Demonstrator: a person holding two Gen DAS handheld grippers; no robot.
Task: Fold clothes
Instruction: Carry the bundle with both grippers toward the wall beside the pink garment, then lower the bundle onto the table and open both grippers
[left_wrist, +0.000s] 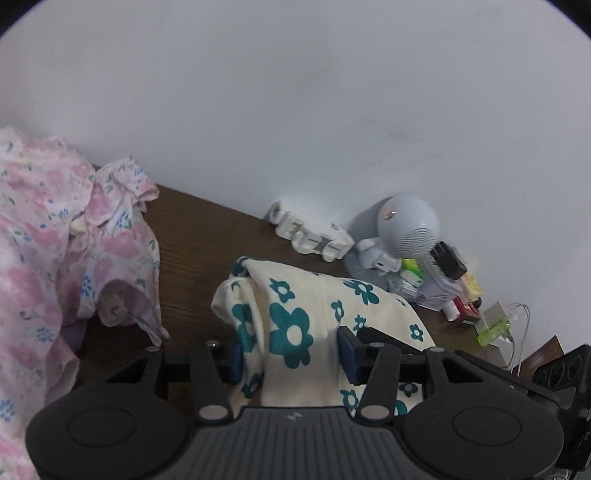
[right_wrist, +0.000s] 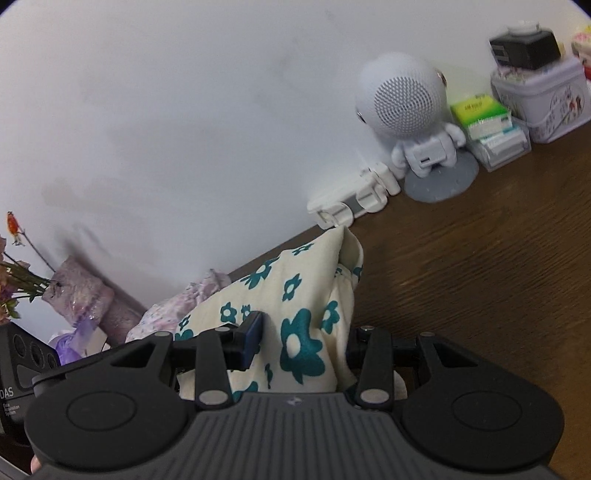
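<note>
In the left wrist view, the left tongs (left_wrist: 291, 356) pinch a bunched edge of the cream cloth with teal flowers (left_wrist: 314, 306), which drapes over the brown table (left_wrist: 192, 236). A heap of pink floral clothes (left_wrist: 48, 229) lies unfolded at the left, so much sorting seems left.

In the right wrist view, the right tongs (right_wrist: 303, 343) pinch the same cloth (right_wrist: 295, 291); its far edge looks doubled over, though blur makes that uncertain. I judge this garment mid-fold, not yet laid flat, near the astronaut-shaped speaker (right_wrist: 406, 110).
</note>
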